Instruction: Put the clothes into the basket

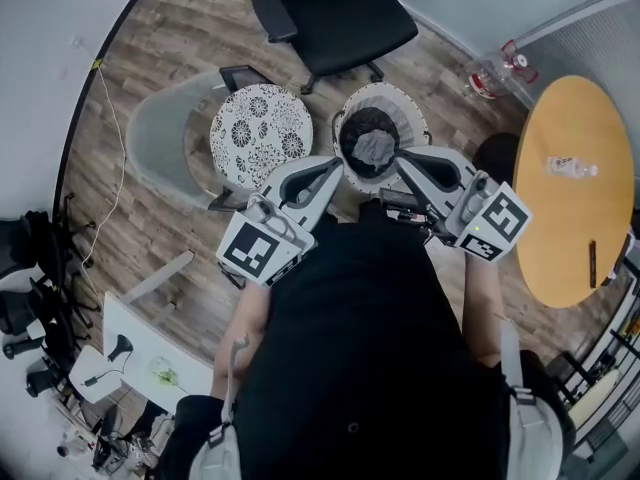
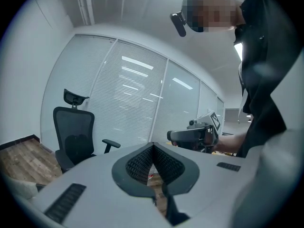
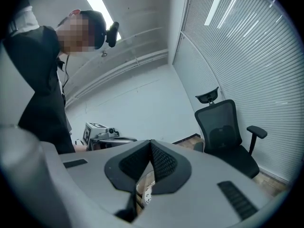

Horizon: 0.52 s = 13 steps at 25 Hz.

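A round white basket [image 1: 412, 113] stands on the wooden floor just ahead of me in the head view, with a grey garment [image 1: 374, 146] bunched inside it. My left gripper [image 1: 335, 164] is held level at the basket's left rim, jaws shut with nothing between them. My right gripper [image 1: 401, 161] is at the basket's right side, also shut and empty. In the left gripper view the ribbed pads [image 2: 142, 163] meet, and the right gripper [image 2: 192, 136] shows beyond them. In the right gripper view the pads [image 3: 161, 161] are closed too, and the left gripper [image 3: 102, 134] shows behind.
A round black-and-white patterned stool [image 1: 260, 133] stands left of the basket, beside a translucent chair [image 1: 165, 143]. A black office chair [image 1: 335, 13] is behind the basket. A round wooden table [image 1: 575, 188] with a bottle [image 1: 570, 167] is at the right.
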Motion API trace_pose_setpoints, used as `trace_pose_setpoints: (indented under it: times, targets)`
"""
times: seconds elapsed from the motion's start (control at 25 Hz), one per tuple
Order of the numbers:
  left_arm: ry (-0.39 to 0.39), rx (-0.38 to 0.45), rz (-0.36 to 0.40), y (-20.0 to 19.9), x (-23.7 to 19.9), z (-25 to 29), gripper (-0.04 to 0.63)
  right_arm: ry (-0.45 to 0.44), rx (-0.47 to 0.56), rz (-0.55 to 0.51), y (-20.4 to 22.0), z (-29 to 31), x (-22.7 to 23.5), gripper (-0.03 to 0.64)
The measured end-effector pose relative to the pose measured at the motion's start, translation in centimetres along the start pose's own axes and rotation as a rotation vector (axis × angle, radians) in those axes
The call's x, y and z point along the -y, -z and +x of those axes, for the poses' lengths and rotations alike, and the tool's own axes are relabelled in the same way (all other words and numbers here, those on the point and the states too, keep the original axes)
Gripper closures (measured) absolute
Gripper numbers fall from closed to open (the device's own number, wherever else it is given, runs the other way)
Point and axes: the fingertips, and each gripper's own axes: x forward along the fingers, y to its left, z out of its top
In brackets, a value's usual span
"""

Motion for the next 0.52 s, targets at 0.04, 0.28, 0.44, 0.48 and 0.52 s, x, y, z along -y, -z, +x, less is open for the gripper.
trace_pose_setpoints:
  times: [0.04,0.28,0.44,0.48,0.52]
  targets:
    - [0.002,-0.005,0.001,0.1,0.1,0.1,0.584,0.001,0.0,-0.002,0.1,-0.1,0.0,0.6]
    - [0.014,-0.026,0.002,0.2,0.7,0.6,0.583,0.012,-0.002,-0.003,0.1,-0.7,0.0,0.6]
    - [0.026,-0.015,0.008,0.2,1.2,0.8,0.584,0.017,-0.003,-0.004,0.2,-1.0,0.1,0.6]
    - [0.029,-0.013,0.009,0.3,1.3,0.9,0.584,0.017,-0.005,-0.006,0.2,-1.0,0.1,0.6]
    - [0.033,-0.009,0.01,0.4,1.5,0.9,0.583,0.018,-0.007,-0.007,0.3,-1.1,0.1,0.601]
